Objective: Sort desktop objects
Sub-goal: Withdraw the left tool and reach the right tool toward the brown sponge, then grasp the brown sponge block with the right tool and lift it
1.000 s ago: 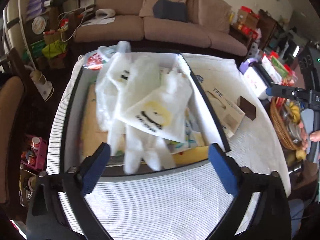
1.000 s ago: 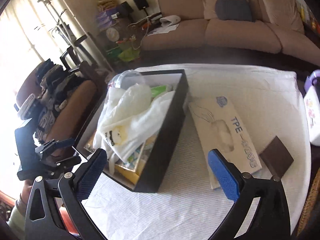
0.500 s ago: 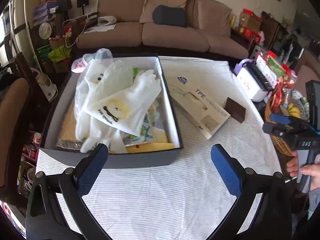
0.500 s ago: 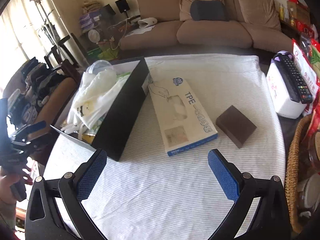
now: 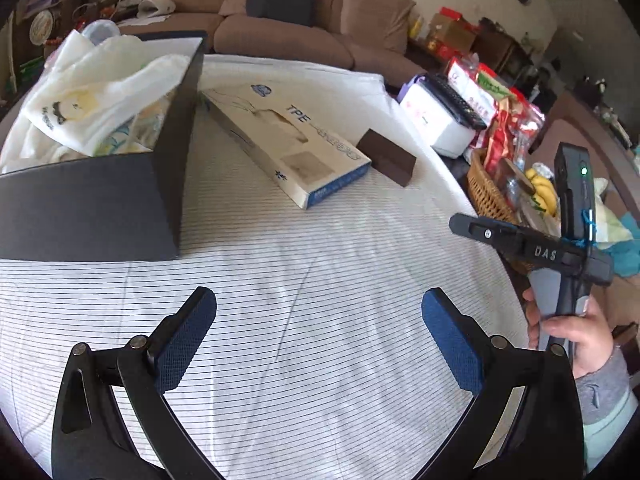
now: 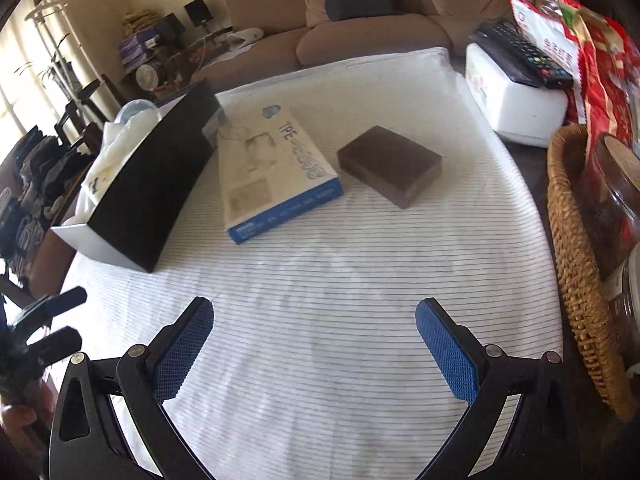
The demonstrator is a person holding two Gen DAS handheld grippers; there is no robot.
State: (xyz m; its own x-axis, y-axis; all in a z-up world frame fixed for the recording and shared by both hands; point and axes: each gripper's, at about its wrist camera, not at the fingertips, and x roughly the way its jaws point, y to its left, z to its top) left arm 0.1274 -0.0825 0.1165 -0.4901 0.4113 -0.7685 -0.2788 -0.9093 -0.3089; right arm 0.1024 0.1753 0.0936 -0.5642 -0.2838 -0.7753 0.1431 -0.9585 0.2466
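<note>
A black storage box stands at the table's left, stuffed with white plastic bags. Beside it lies a flat TPE glove box, and right of that a small dark brown block. My left gripper hovers open over the striped cloth, well short of all three. My right gripper is open too, empty, near the front edge. In the left wrist view a hand holds the right gripper at the table's right side.
A white striped cloth covers the table. A white appliance with a remote on it sits at the back right. A wicker basket of jars and snack packets lines the right edge. A brown sofa stands behind.
Both grippers have pulled back and swung right, away from the black box. The glove box and brown block now sit nearer the middle of both views. Both stayed open.
</note>
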